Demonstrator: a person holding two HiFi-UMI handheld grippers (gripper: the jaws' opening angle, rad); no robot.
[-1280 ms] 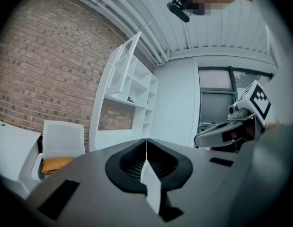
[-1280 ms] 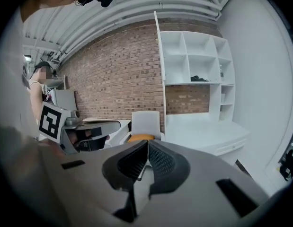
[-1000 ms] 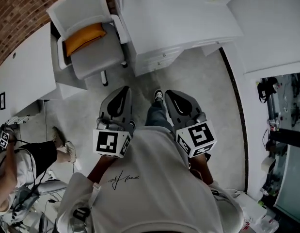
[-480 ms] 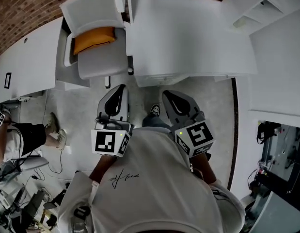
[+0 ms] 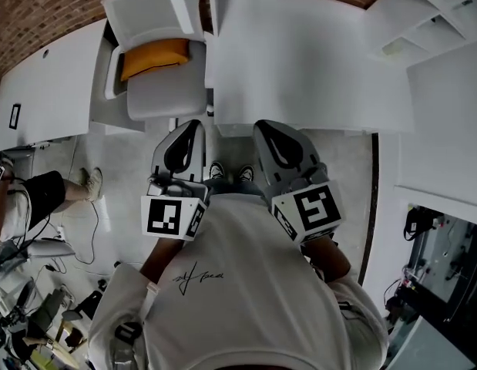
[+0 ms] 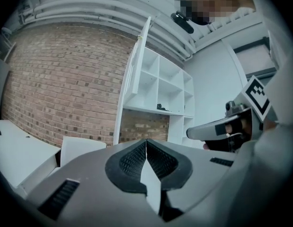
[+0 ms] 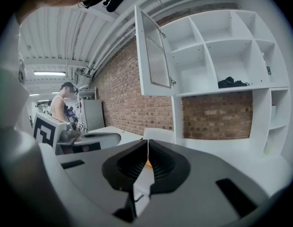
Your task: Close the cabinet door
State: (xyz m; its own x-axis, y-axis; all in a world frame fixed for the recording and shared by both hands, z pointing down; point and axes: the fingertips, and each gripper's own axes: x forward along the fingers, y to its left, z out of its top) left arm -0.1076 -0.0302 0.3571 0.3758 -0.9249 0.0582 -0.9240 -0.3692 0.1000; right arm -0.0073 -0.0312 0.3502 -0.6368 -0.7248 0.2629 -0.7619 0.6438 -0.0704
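The white cabinet door (image 7: 153, 56) stands swung open from the top left of a white wall shelf unit (image 7: 222, 51) in the right gripper view. The left gripper view shows the same door (image 6: 136, 65) nearly edge-on beside the shelf unit (image 6: 167, 86). From the head view the door (image 5: 182, 0) is a thin panel jutting out above the chair. My left gripper (image 5: 184, 149) (image 6: 146, 143) and right gripper (image 5: 277, 149) (image 7: 147, 145) are held side by side at the desk's near edge, well below and short of the door. Both are shut with nothing between the jaws.
A white desk (image 5: 300, 60) lies straight ahead under the shelves. A white chair with an orange cushion (image 5: 155, 56) stands to its left, beside another white desk (image 5: 45, 83). Another person (image 5: 22, 199) is at the far left. A dark item (image 7: 233, 82) lies on a shelf.
The person has stepped forward, so the desk, chair and open door are closer. Both grippers have moved up to the desk's edge and stayed shut.
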